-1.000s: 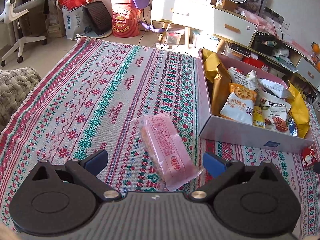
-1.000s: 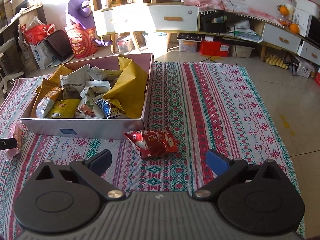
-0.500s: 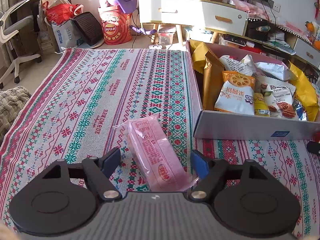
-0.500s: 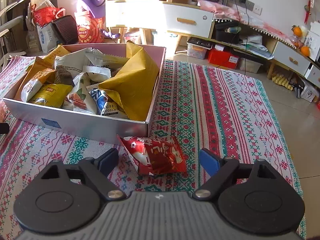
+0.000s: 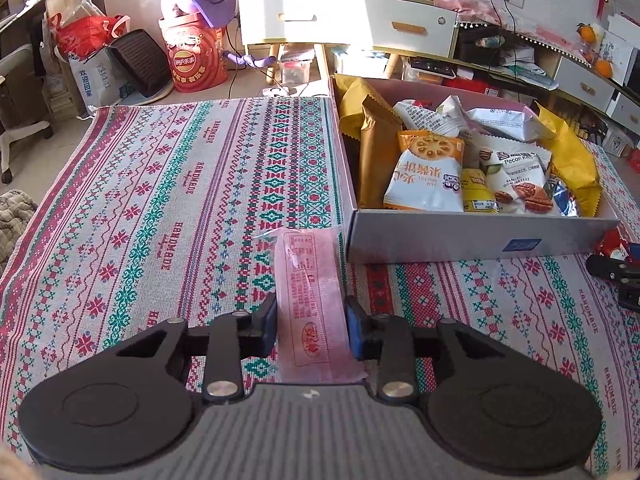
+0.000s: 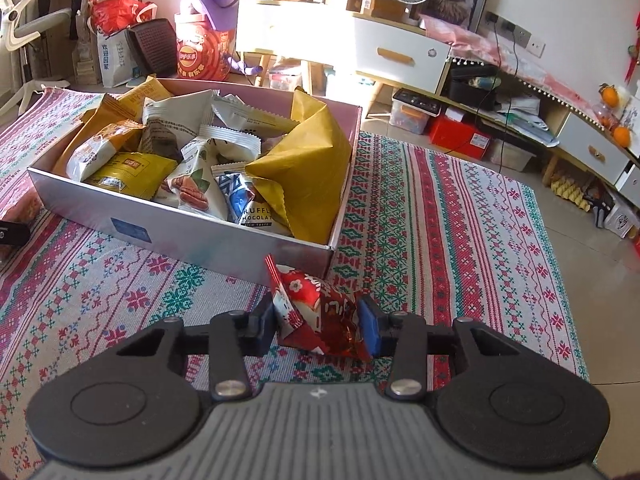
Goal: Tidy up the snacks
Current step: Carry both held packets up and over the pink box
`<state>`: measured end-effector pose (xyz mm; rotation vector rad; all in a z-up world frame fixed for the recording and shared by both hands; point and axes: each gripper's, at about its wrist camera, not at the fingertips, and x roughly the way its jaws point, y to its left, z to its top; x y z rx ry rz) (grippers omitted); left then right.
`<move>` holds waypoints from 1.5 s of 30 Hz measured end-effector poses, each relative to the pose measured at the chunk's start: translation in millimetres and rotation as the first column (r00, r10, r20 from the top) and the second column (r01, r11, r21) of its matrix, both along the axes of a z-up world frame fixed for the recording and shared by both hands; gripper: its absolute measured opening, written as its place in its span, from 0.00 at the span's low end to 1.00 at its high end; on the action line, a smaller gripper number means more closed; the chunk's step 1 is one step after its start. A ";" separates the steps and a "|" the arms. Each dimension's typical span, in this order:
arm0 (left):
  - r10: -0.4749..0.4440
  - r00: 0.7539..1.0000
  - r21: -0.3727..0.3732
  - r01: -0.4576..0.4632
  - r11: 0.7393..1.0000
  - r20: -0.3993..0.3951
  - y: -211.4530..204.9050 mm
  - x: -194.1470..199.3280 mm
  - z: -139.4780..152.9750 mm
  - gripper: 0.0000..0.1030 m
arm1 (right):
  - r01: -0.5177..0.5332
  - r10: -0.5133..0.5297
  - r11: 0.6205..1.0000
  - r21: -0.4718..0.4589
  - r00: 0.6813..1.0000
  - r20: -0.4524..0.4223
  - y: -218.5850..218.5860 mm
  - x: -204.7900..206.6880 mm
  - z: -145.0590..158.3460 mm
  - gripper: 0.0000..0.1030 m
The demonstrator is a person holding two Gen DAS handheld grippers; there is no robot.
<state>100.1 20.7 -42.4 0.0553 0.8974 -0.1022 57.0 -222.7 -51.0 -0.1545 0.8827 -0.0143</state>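
Both hand-held grippers' jaws just closed: left [image 5: 311, 330] clamps pink packet [image 5: 310, 300], near end hidden; right [image 6: 318, 326] red packet [image 6: 316, 312].

Both units same build: left gripper [image 5: 311, 328] and right gripper [image 6: 318, 326] each have a grey ribbed housing at centre, flanked by two round black discs with a recessed circle. Black linkage arms run forward off silver pivot screws, two near each side. Jaws carry flat blue pads [image 5: 354, 332], black-backed, and a small white mark sits on the housing's front edge.

Pink packet's [image 5: 310, 304] near end hidden
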 end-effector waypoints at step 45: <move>-0.246 0.969 0.026 0.247 0.969 -0.032 -12.6 -37.6 -1.6 0.46 | -0.228 0.230 0.973 0.045 0.972 -0.050 52.5 -30.0 9.0 0.40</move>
